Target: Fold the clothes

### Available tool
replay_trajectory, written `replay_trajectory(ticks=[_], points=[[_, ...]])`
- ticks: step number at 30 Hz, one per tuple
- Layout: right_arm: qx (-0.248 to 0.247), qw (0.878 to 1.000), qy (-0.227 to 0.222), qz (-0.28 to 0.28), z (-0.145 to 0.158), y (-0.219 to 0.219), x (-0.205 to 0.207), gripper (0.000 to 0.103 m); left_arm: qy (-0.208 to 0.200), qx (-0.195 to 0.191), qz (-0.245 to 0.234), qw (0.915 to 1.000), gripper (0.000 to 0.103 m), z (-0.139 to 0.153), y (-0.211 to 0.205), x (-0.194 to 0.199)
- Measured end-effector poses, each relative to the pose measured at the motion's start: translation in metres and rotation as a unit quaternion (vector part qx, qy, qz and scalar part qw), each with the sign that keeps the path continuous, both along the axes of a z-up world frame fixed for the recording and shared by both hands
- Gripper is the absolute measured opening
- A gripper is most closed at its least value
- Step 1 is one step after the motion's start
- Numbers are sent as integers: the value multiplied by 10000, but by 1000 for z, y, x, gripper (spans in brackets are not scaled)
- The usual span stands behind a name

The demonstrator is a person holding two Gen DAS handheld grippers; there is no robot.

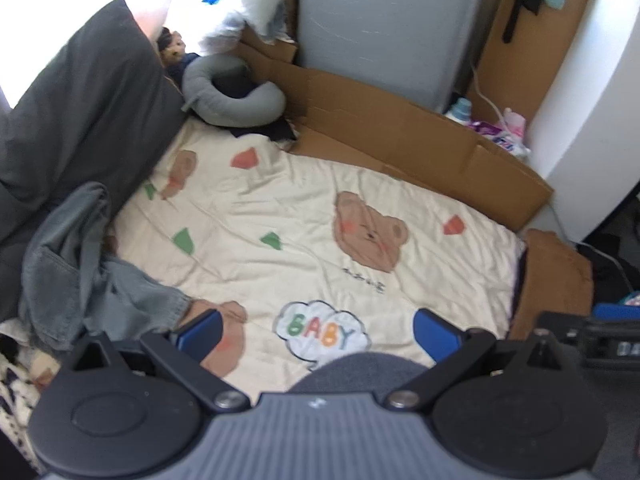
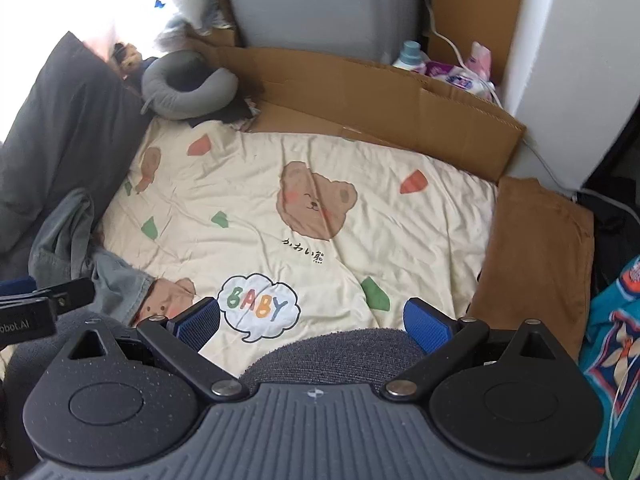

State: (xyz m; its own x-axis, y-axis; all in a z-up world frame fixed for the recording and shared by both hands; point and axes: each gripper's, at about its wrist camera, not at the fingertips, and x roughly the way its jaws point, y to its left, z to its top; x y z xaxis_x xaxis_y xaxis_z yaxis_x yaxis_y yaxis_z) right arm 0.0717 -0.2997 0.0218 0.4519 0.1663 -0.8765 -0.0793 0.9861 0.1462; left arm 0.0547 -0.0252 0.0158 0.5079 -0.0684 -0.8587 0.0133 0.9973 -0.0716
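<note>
Two handheld grippers hover side by side over the near edge of a bed. The left gripper (image 1: 318, 334) has its two blue-padded fingers (image 1: 200, 334) spread wide, with nothing between them. The right gripper (image 2: 312, 324) is the same: two ribbed blue fingers (image 2: 424, 326) set wide apart and empty. A rounded patch of dark grey knit fabric (image 2: 332, 350) sits just below both pairs of fingers.

The bed is covered by one cream quilt (image 1: 280, 220), soft and lightly wrinkled, printed with brown bear faces, green and red shapes, and a speech cloud reading "BABY".

The clothes lie to either side of the fingers. One crumpled grey-blue denim garment (image 1: 80, 264) is heaped at the bed's near left edge, its hem just beside the left gripper's left finger. One flat brown garment (image 2: 536, 256) lies along the right edge.

Farther back, a dark grey pillow (image 1: 80, 112) leans at the left edge, one grey U-shaped neck pillow (image 1: 232, 96) rests at the far left corner, and flattened cardboard (image 1: 400, 136) lines the far edge.
</note>
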Motion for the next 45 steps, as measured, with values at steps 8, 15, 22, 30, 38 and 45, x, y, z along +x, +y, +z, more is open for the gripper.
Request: replay_trajectory(ticks=[8,15,22,30,38,45], points=[[28,9999,-60,117,2,0,-7,101,26,-56,-31,10000,102,0,-9,-7],[-85,9998,-138,75,10,-7,-17,101,32,2,-173,9998,102,2,-23,-8],[-159,9997,-141,110,14,-12,-21,101,-11,106,-219,9997,102,3,-36,-9],[-243,9995,-145,149,19,-19,-25,101,9,154,-211,9997,102,1,-44,-6],[-314,9993,-205,88,26,-22,-28,101,-114,281,-282,9991,102,2,-53,-10],[-266,9994,-210,89,30,-24,-28,101,-179,312,-275,9990,101,3,-56,-12]])
